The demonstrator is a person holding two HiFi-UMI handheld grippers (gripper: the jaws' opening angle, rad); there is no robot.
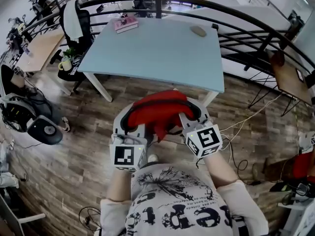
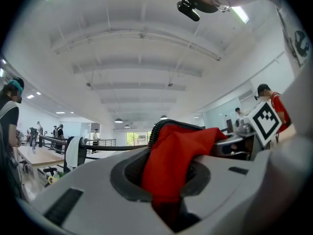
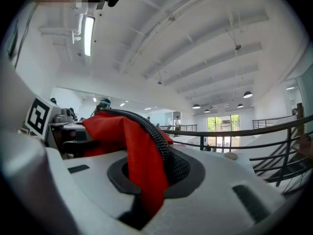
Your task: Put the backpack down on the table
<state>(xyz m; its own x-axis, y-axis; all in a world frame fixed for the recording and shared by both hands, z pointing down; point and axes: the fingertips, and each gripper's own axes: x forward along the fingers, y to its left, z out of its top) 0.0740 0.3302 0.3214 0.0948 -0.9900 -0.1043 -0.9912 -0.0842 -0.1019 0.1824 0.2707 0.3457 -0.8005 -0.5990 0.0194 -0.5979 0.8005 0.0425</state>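
A red backpack hangs between my two grippers in the head view, just short of the near edge of the pale blue table. My left gripper is shut on the backpack's red fabric, which fills its jaws beside a black ribbed strap. My right gripper is shut on the backpack too, with red cloth and the black ribbed strap pinched between its jaws. Both grippers point level toward the table. The pack's lower part is hidden behind the grippers.
A pink book lies at the table's far left and a small grey object at its far right. A black railing curves behind the table. An office chair and a wooden desk stand left. Cables cross the wood floor.
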